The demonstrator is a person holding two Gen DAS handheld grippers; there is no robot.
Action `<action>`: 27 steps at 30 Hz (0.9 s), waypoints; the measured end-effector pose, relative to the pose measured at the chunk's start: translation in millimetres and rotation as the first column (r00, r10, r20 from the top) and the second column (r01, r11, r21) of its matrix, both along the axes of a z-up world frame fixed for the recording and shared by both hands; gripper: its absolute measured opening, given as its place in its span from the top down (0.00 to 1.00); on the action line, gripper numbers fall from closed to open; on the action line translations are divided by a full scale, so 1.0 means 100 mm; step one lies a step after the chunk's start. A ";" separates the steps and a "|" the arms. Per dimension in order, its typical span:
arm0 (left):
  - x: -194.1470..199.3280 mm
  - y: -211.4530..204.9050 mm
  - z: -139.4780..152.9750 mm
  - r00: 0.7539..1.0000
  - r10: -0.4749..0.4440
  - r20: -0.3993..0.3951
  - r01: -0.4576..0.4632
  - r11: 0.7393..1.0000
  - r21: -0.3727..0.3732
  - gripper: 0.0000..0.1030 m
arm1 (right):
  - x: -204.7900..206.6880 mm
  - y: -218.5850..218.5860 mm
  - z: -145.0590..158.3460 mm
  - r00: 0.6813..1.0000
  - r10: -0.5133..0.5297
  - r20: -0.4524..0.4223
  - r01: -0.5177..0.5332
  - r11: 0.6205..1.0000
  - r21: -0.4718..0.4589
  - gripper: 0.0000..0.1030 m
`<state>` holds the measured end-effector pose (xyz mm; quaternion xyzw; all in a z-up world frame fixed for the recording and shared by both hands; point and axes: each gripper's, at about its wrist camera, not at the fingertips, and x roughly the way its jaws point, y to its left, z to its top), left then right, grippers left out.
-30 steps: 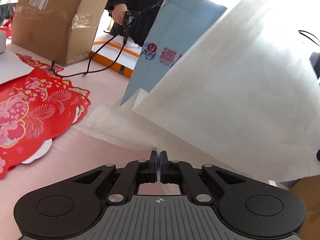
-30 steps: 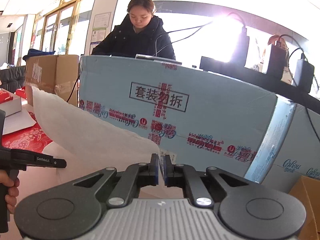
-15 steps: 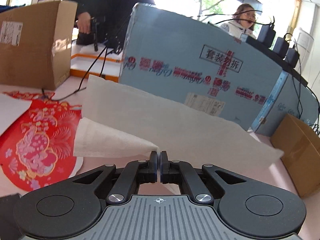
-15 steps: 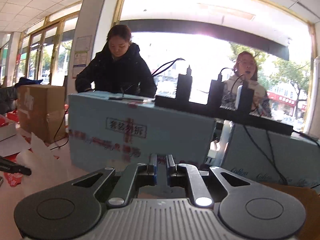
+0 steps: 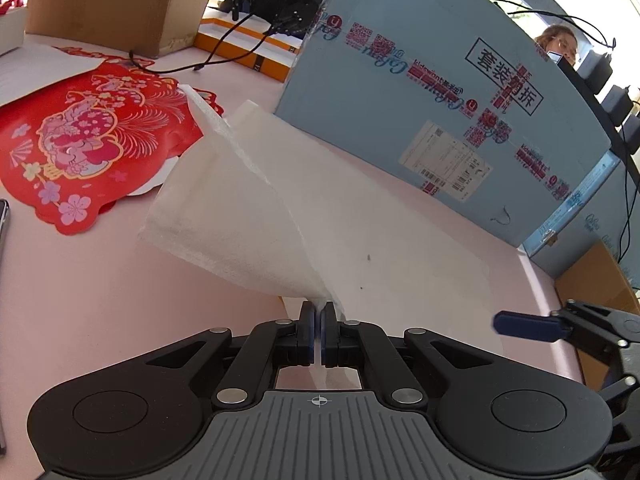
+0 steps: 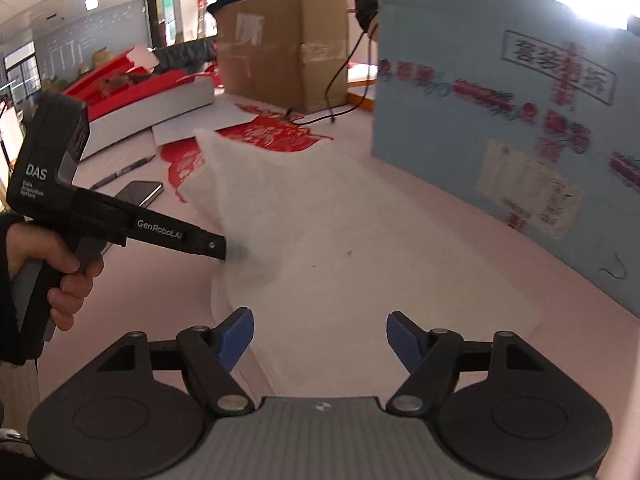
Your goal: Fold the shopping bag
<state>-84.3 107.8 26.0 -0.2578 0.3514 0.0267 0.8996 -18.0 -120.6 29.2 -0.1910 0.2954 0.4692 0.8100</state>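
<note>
The white non-woven shopping bag (image 5: 384, 232) lies on the pink table, its right part flat and its left part lifted into a raised flap. My left gripper (image 5: 319, 322) is shut on the bag's near edge and holds that flap up. In the right wrist view the bag (image 6: 320, 240) spreads ahead, with the left gripper (image 6: 230, 250) gripping its left side. My right gripper (image 6: 320, 334) is open and empty, just above the bag's near edge. One of its fingers (image 5: 528, 326) shows at the right in the left wrist view.
A large light-blue carton (image 5: 440, 80) stands along the far edge behind the bag. Red paper cuttings (image 5: 80, 140) lie to the left, with a phone (image 6: 138, 194) near them. A brown cardboard box (image 6: 280, 48) and cables sit farther back.
My right gripper has let go of the bag and opened, and now points down at the table. The bag's right side has come down flat; the left gripper still holds its part.
</note>
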 end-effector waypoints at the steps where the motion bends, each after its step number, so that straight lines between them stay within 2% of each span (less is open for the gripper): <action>1: -0.01 0.01 0.00 1.000 0.007 0.002 -0.007 1.000 -0.008 0.98 | -0.03 0.10 -0.05 1.000 0.019 -0.001 -0.019 1.000 -0.012 0.27; 4: -0.03 0.03 -0.01 1.000 0.023 0.002 -0.023 1.000 -0.018 0.98 | -0.08 0.34 -0.22 0.998 0.059 0.030 -0.056 0.995 -0.079 0.30; 5: -0.03 0.04 -0.02 1.000 0.029 -0.001 -0.029 0.999 -0.021 0.98 | -0.08 0.41 -0.28 0.997 0.065 0.050 -0.059 0.992 -0.112 0.37; 6: -0.04 0.05 -0.03 0.999 0.035 -0.003 -0.035 0.999 -0.023 0.98 | -0.08 0.46 -0.33 0.996 0.070 0.060 -0.061 0.988 -0.140 0.39; 12: -0.07 0.08 -0.06 0.999 0.052 -0.005 -0.052 0.998 -0.040 0.98 | -0.18 0.43 -0.32 0.991 0.098 0.091 -0.082 0.983 -0.166 0.38; 15: -0.07 0.08 -0.06 0.999 0.054 0.001 -0.054 0.997 -0.048 0.98 | -0.26 0.40 -0.28 0.991 0.115 0.072 -0.102 0.983 -0.154 0.38; 19: -0.08 0.08 -0.03 0.999 0.052 0.017 -0.051 0.997 -0.058 0.98 | -0.33 0.44 -0.31 0.990 0.090 0.111 -0.071 0.984 -0.162 0.38; 21: -0.08 0.07 -0.01 0.999 0.048 0.021 -0.047 0.997 -0.057 0.98 | -0.34 0.48 -0.33 0.989 0.086 0.120 -0.066 0.985 -0.156 0.42; 22: -0.09 0.07 -0.02 0.999 0.048 0.021 -0.046 0.997 -0.058 0.98 | -0.35 0.49 -0.33 0.988 0.081 0.135 -0.059 0.986 -0.155 0.51; 23: -0.09 0.08 -0.02 0.999 0.048 0.021 -0.047 0.997 -0.058 0.98 | -0.36 0.49 -0.33 0.986 0.071 0.148 -0.048 0.987 -0.154 0.70; 25: -0.11 0.09 -0.03 0.998 0.053 0.017 -0.052 0.997 -0.058 0.98 | -0.33 0.47 -0.32 0.987 0.044 0.153 -0.021 0.988 -0.150 0.90; 27: -0.13 0.11 -0.05 0.998 0.062 0.018 -0.061 0.996 -0.059 0.98 | -0.27 0.38 -0.24 0.985 -0.015 0.170 0.036 0.992 -0.119 0.93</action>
